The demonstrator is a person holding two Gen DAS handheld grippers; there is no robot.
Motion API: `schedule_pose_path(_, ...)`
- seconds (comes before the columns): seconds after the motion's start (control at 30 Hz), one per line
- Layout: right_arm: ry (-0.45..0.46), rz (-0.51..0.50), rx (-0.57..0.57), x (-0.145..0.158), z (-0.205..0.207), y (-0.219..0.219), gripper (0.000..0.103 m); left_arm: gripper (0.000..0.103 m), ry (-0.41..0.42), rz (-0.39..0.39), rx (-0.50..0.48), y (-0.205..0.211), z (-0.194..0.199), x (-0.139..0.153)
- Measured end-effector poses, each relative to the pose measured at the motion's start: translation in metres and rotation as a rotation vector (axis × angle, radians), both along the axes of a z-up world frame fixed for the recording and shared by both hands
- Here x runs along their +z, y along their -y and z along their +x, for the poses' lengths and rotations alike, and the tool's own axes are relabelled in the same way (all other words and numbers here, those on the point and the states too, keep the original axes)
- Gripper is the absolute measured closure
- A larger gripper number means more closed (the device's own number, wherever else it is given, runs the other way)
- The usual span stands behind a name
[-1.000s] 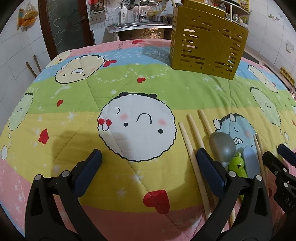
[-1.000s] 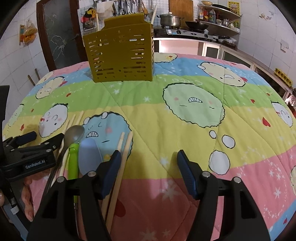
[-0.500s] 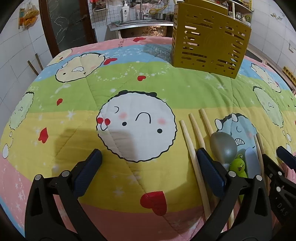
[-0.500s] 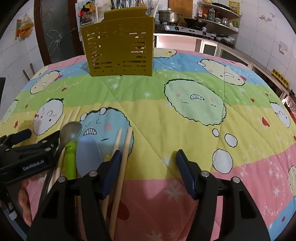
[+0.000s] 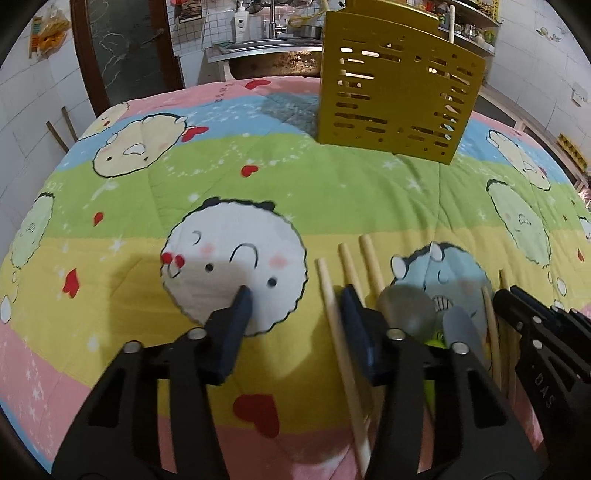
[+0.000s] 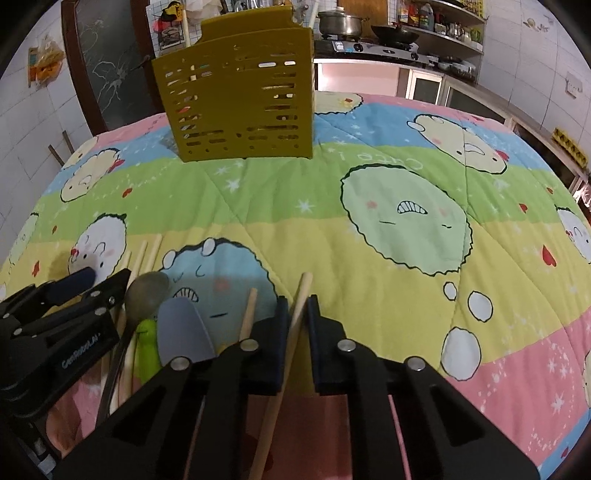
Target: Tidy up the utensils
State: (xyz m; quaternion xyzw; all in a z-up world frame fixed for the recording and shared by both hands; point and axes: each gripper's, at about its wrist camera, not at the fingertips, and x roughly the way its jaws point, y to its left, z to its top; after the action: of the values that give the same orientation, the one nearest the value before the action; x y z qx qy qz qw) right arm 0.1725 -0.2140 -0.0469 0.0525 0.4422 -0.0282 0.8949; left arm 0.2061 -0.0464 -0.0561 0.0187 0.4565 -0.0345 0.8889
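Observation:
Wooden chopsticks, a metal spoon (image 5: 404, 308) with a green handle (image 6: 147, 334) and a grey-blue spatula (image 6: 181, 332) lie on the cartoon quilt. My right gripper (image 6: 298, 306) is shut on one chopstick (image 6: 295, 317), which runs between its pads. A second chopstick (image 6: 248, 314) lies just left of it. My left gripper (image 5: 295, 301) is partly closed and empty, with a chopstick (image 5: 334, 321) lying between its pads. The slotted yellow utensil holder (image 5: 395, 92) stands at the far side, also in the right wrist view (image 6: 240, 99).
The quilt (image 6: 406, 206) covers the whole table. Behind it are a sink counter (image 5: 266, 48), a stove with a pot (image 6: 340, 22) and shelves. The two grippers are close side by side near the front edge.
Both grippers have narrowed. The right one moved left and closed on a chopstick. The left one shifted right so a chopstick now lies between its pads.

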Motion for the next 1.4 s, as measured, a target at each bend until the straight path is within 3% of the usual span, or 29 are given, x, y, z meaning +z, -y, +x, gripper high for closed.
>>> schedule_pose_path(0.23,0.007,-0.016,-0.009,-0.001,0.006,-0.004,0.093,0.083,-0.021,-0.019,-0.007,0.005,0.013,0.001)
schedule_pose_path(0.43,0.023,0.017,-0.014,0.001,0.005,0.002,0.093,0.096,0.016,-0.023,-0.015,0.009,0.011,-0.001)
schedule_pose_path(0.9,0.064,0.027,-0.023,0.014,0.0,0.013,0.094,0.097,0.046,-0.092,-0.011,0.002,0.008,0.013)
schedule_pose_path(1.4,0.166,0.037,-0.03,0.053,-0.003,0.027,0.097,0.1,0.217,-0.134,-0.03,-0.003,-0.011,0.084)
